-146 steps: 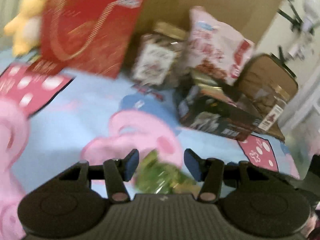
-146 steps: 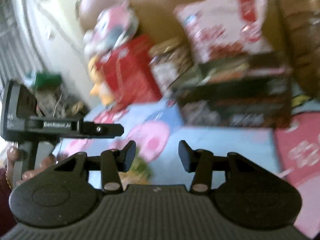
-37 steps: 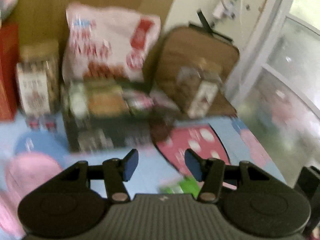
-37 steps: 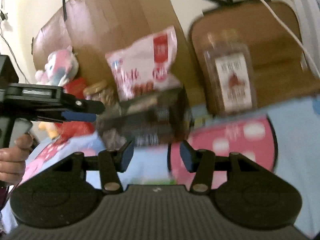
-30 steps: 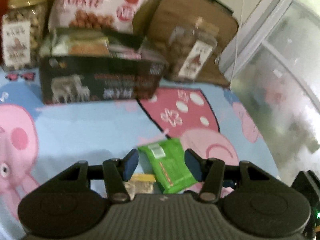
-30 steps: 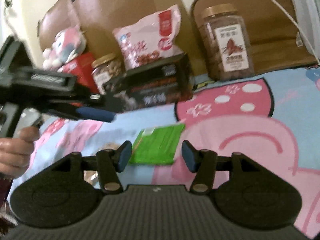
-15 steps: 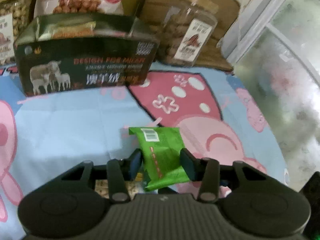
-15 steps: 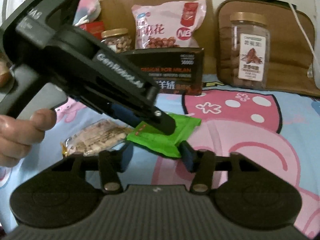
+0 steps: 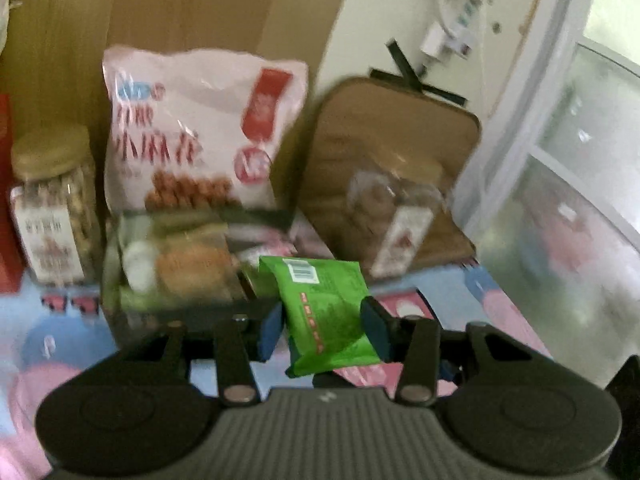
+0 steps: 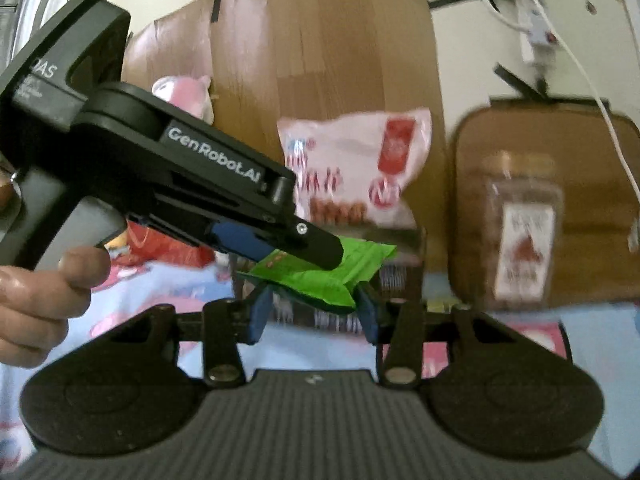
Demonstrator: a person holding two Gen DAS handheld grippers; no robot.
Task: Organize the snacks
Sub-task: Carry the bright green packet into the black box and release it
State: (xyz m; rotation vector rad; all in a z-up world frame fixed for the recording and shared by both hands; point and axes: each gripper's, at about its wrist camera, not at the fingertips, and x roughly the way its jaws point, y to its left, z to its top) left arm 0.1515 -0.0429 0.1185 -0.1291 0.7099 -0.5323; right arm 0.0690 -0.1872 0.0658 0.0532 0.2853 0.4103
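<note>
A green snack packet (image 9: 324,312) hangs in the air, lifted off the cartoon blanket (image 9: 60,340). My left gripper (image 9: 323,328) is shut on it, blue pads pressing its two sides. In the right wrist view the same green packet (image 10: 316,276) has its near corner pinched between the pads of my right gripper (image 10: 313,314), which is also shut on it. The left gripper (image 10: 316,250) reaches in from the left, held by a person's hand (image 10: 36,292). Just behind the packet stands an open dark box (image 9: 176,264) with several snacks inside.
Behind the box leans a pink snack bag (image 9: 192,136) against cardboard (image 9: 160,20). A nut jar (image 9: 52,208) stands at the left, another jar (image 9: 396,216) in front of a brown cushion (image 9: 400,128) at the right. A window (image 9: 580,160) borders the right side.
The green packet lay on the blanket with both grippers closing on it; now both have risen with it toward the dark box. The clear nut packet beside it is out of view.
</note>
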